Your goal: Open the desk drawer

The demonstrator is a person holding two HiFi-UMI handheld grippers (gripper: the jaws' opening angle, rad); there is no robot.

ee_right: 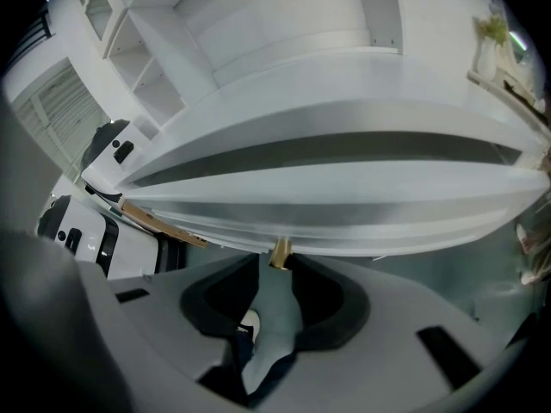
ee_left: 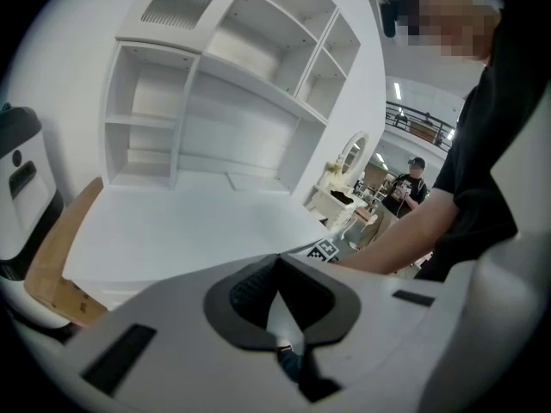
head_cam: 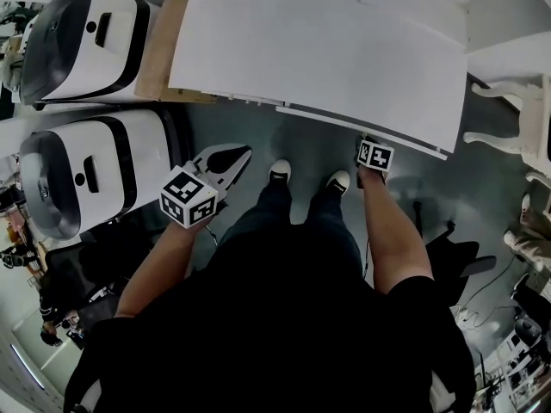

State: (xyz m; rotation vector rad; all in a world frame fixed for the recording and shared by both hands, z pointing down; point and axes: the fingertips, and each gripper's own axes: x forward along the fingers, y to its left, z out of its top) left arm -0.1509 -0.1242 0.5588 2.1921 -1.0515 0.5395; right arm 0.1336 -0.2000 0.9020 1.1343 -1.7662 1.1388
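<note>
The white desk (head_cam: 318, 50) fills the top of the head view, and the drawer front (head_cam: 327, 119) runs as a thin strip along its near edge. In the right gripper view the drawer front (ee_right: 362, 200) is a long pale band under the desk top, with a small brass knob (ee_right: 280, 251) on it. My right gripper (ee_right: 277, 263) is open, and the knob sits right at the gap between its fingertips. In the head view this right gripper (head_cam: 372, 144) is up against the drawer edge. My left gripper (head_cam: 241, 155) hangs in the air left of the drawer, shut and empty (ee_left: 277, 261).
Two white-and-black appliances (head_cam: 86, 41) (head_cam: 82, 175) stand at the left beside a wooden board (head_cam: 159, 54). A white chair (head_cam: 516, 114) is at the right. The person's shoes (head_cam: 278, 172) are just below the drawer. White shelves (ee_left: 224, 84) rise behind the desk.
</note>
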